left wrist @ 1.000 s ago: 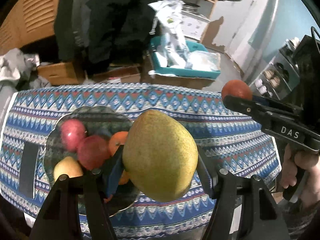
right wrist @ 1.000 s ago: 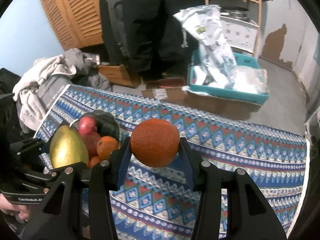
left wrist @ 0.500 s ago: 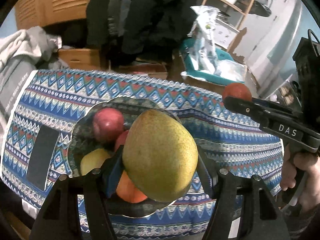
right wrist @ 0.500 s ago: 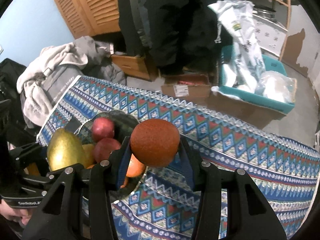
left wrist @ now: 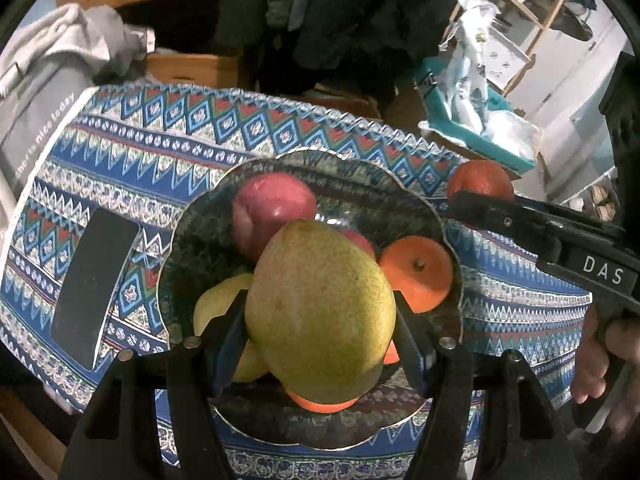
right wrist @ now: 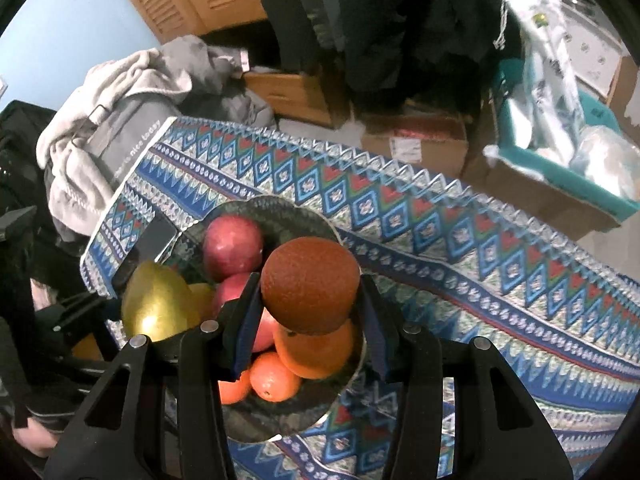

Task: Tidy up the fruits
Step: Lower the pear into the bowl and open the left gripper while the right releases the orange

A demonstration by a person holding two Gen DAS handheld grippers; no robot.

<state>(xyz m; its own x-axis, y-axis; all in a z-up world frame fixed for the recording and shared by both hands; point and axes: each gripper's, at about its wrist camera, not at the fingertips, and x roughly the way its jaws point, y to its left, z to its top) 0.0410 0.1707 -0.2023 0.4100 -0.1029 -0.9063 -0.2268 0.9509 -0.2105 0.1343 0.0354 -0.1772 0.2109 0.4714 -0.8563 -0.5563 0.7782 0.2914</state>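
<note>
Between left gripper (left wrist: 320, 320) fingers, pear (left wrist: 320, 312) clamped, right gripper (right wrist: 308, 312) clamping orange (right wrist: 310, 284), bowl (right wrist: 280, 424) beneath both.

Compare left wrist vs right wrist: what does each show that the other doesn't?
Left wrist only: the right gripper from the side, its DAS label, the hand holding it.

Right wrist only: blue wall, two small oranges low in the bowl.

Both: pear in the left gripper, held orange, bowl, phone, patterned cloth.
</note>
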